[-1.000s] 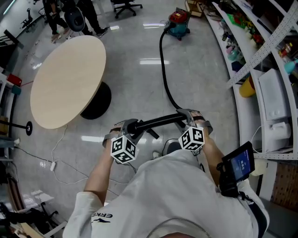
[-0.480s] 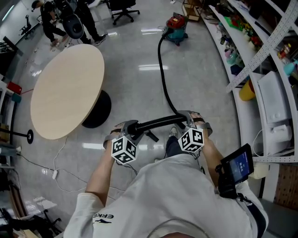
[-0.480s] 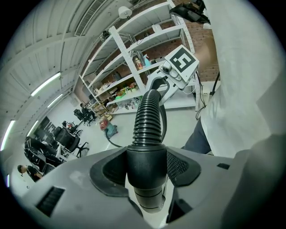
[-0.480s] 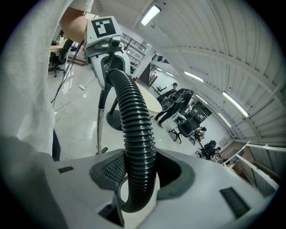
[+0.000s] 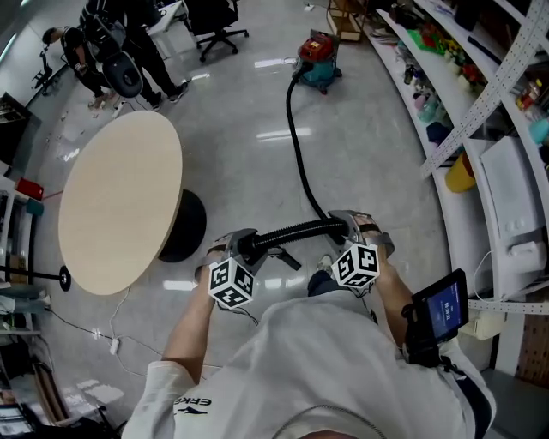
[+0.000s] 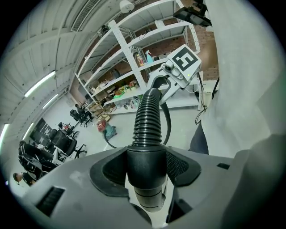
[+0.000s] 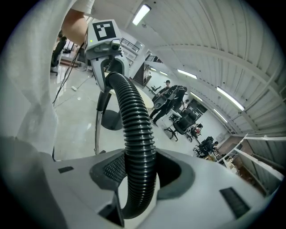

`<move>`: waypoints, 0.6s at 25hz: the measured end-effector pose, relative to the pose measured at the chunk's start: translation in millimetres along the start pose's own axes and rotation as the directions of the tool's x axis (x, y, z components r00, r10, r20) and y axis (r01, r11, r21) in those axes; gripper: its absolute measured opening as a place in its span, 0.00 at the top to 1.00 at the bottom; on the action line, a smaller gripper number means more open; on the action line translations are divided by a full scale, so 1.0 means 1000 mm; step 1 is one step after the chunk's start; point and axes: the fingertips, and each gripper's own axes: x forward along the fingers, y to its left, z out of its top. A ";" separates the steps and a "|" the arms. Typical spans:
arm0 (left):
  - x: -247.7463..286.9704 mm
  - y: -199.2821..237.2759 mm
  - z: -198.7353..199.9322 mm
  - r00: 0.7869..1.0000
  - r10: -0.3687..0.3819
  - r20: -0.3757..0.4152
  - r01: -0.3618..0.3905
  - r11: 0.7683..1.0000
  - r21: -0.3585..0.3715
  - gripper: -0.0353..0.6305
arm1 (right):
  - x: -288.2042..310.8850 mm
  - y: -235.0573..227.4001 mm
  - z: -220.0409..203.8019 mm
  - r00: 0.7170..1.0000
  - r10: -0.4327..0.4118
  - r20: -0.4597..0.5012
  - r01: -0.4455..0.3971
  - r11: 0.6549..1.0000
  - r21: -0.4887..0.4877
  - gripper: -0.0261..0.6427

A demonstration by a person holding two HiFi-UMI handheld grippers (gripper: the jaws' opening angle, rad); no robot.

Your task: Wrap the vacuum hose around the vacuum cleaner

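Gripping the black hose [image 5: 296, 230] close in front of the person's body, both grippers were shut tight on it. The left gripper [image 6: 147, 175] squeezed the smooth end piece of the hose. The right gripper [image 7: 137, 179] squeezed the bumpy part a bit further along. The piece between them hung level above the floor [image 5: 369, 163].

Past the right gripper the hose dropped to the floor. From there it ran in a long curve up the middle of the room to the red and teal vacuum cleaner [image 5: 318, 51], which sat far off. The way along the hose was wide, shiny floor. On the left, the curved edge of a big round table [image 5: 116, 201] came near that path, with its dark foot [image 5: 182, 225] under it. On the right, a long row of white shelves [image 5: 506, 163] bent along the floor's edge. Far back on the left were people [image 5: 129, 51] and an office chair [image 5: 214, 17].

Compared with a second before, the table had slid lower and nearer in the head view. The white cord [image 5: 113, 345] on the floor had slid lower too, and more of the far room showed. Both grippers held the hose the same way as before.
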 end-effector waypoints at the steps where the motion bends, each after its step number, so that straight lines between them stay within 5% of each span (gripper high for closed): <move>1: 0.008 0.008 0.004 1.000 -0.003 -0.002 0.003 1.000 0.003 0.61 | 0.005 -0.009 -0.005 1.000 -0.002 -0.002 0.002 1.000 0.007 0.70; 15: 0.101 0.106 0.085 0.999 -0.052 0.004 0.051 0.996 0.069 0.61 | 0.042 -0.134 -0.074 0.999 -0.045 -0.017 0.046 0.997 0.060 0.70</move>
